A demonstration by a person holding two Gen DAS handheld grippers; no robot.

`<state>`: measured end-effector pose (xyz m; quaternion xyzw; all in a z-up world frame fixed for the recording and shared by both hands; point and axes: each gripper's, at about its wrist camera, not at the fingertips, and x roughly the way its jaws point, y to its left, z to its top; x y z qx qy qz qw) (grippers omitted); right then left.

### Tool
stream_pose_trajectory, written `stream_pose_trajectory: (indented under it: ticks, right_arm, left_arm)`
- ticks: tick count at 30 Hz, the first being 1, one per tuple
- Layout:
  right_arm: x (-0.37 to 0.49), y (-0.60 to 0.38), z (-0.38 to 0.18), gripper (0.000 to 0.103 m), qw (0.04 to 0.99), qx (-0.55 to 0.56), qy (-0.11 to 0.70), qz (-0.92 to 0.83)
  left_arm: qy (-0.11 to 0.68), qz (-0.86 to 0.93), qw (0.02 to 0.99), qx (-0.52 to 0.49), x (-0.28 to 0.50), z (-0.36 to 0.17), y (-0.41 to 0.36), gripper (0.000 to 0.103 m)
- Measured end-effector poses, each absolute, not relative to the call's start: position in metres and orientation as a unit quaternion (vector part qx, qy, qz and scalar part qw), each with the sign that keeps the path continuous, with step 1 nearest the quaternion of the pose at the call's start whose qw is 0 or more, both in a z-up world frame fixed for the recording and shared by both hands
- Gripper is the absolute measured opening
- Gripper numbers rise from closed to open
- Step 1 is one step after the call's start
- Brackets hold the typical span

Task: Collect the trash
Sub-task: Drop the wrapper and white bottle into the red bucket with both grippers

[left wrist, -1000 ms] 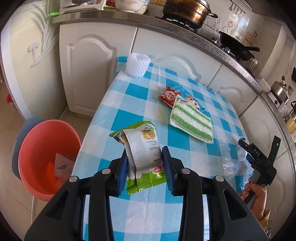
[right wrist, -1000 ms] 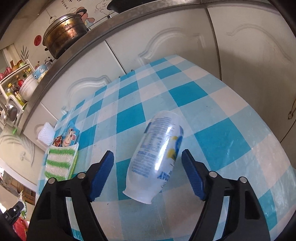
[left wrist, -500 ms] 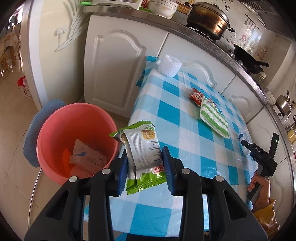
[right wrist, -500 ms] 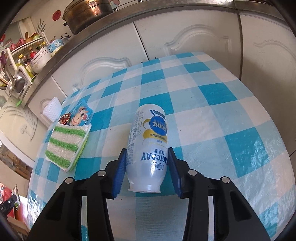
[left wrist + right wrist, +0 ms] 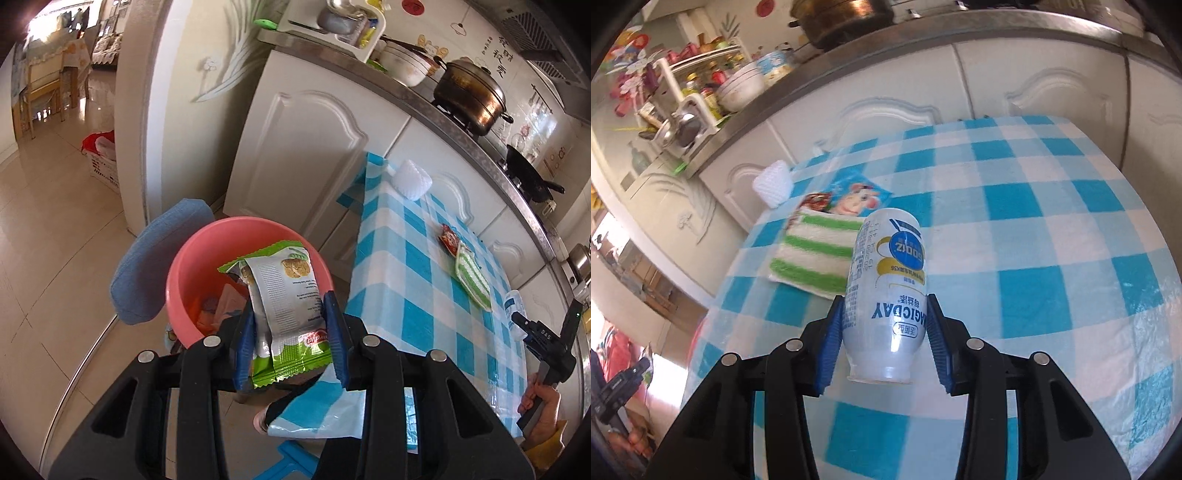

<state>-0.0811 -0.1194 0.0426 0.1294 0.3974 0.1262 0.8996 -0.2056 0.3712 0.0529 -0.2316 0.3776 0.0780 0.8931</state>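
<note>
The snack bag (image 5: 286, 306) is held upright in the left gripper (image 5: 291, 350), its long axis running from 6 to 12 o'clock, torn top pointing to 12. Its lower part is clamped between the blue pads (image 5: 336, 332), the green crimped end hanging just below them. The bag is now seen over the pink bucket (image 5: 177, 280), where half a second ago it was over the table edge beside the bucket.

The bottle (image 5: 886, 295) is gripped by the right gripper (image 5: 882, 350), long axis again 6 to 12 o'clock, base toward 6 and rounded end toward 12. Its base half is squeezed between the pads, and it is lifted above the checked table (image 5: 1052, 229). The striped cloth (image 5: 816, 254) now lies closer, at 10 o'clock from the bottle.
</note>
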Motion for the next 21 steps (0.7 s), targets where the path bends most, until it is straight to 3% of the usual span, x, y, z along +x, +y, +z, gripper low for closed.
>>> stream_pose_trajectory:
  ticks: [10, 21]
  right_arm:
    - [-0.081, 0.051, 0.100, 0.044, 0.873, 0.027, 0.381, 0.302]
    - [-0.073, 0.190, 0.065, 0.044, 0.814, -0.064, 0.419, 0.397]
  left_arm:
    - [0.345, 0.126, 0.898, -0.244, -0.205, 0.056, 0.416, 0.037]
    - [0.365, 0.123, 0.885, -0.263, -0.172, 0.028, 0.425, 0.037]
